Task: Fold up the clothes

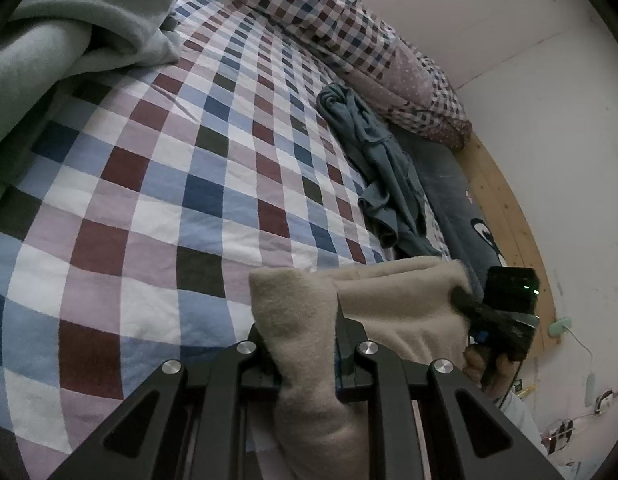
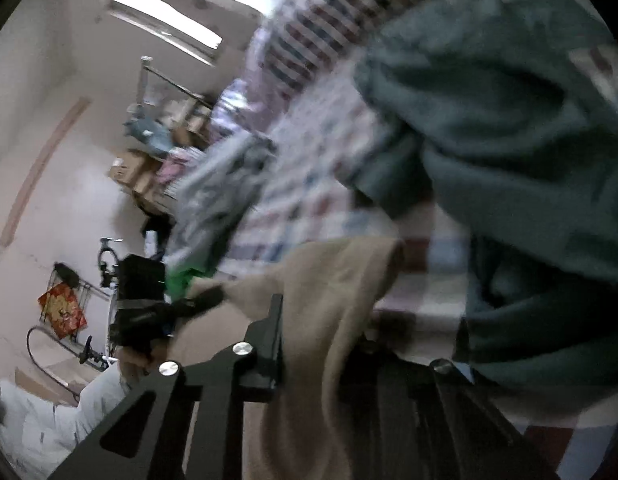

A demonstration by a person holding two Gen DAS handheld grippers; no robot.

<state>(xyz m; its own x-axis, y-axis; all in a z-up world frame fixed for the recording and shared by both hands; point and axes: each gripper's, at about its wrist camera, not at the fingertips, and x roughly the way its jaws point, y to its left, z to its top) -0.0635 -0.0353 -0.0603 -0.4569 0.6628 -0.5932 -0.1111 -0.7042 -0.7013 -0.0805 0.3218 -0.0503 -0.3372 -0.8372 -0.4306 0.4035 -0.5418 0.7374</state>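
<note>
Beige fleece garment (image 1: 309, 344) pinched tight in the left gripper (image 1: 305, 356), far end clamped by the right gripper (image 2: 321, 344), held up over the checkered bed (image 1: 157, 200).
Mid-fold at best; teal garment (image 1: 385, 176) and grey-green one (image 1: 69, 40) lying crumpled, not folded.

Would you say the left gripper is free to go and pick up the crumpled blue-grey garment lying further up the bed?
Probably not yet. The left gripper is shut on the beige cloth, which the right gripper also holds. The path over the checked bedspread to the blue-grey garment looks unobstructed, though.
</note>
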